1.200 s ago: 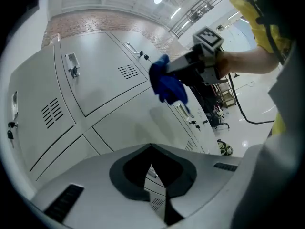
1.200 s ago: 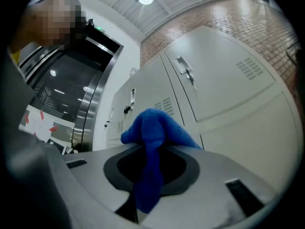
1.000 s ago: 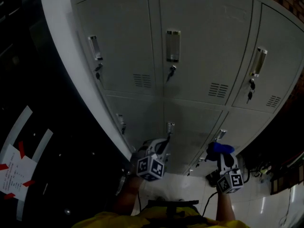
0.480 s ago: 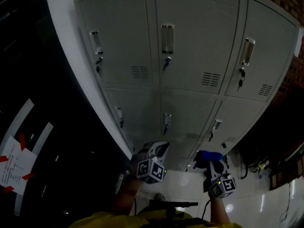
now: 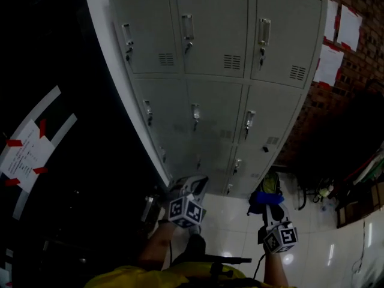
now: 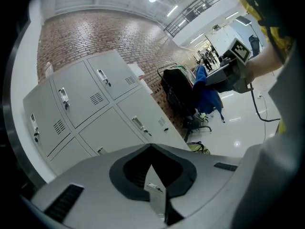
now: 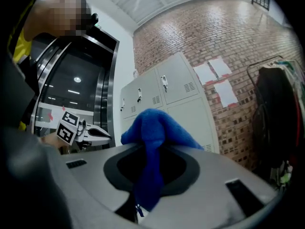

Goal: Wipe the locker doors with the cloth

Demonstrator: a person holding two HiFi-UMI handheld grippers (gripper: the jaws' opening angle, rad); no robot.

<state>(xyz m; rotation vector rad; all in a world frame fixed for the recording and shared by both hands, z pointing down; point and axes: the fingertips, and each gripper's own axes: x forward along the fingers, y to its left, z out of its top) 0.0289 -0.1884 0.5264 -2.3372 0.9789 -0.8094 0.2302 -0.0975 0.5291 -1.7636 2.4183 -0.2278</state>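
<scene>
A grey bank of lockers (image 5: pixel 216 101) stands ahead, three columns wide, with keys in its handles. It also shows in the left gripper view as lockers (image 6: pixel 90 104) and in the right gripper view as lockers (image 7: pixel 176 94). My right gripper (image 5: pixel 268 204) is shut on a blue cloth (image 5: pixel 266 198), held low and short of the bottom doors. The cloth (image 7: pixel 155 128) bulges out over the jaws. My left gripper (image 5: pixel 198 188) is held low at the locker's left corner, its jaws together on nothing (image 6: pixel 151 148). Neither gripper touches a door.
A brick wall (image 5: pixel 354 71) with white papers (image 5: pixel 329 65) runs right of the lockers. Dark bags and a rack (image 5: pixel 336 149) stand at its foot. Dark glass with taped paper (image 5: pixel 24 155) lies to the left. The floor (image 5: pixel 324 251) is glossy white, with a cable.
The lockers now look smaller and farther away, so the view has pulled back. Both grippers have come away from the lower doors, the cloth still in the right one.
</scene>
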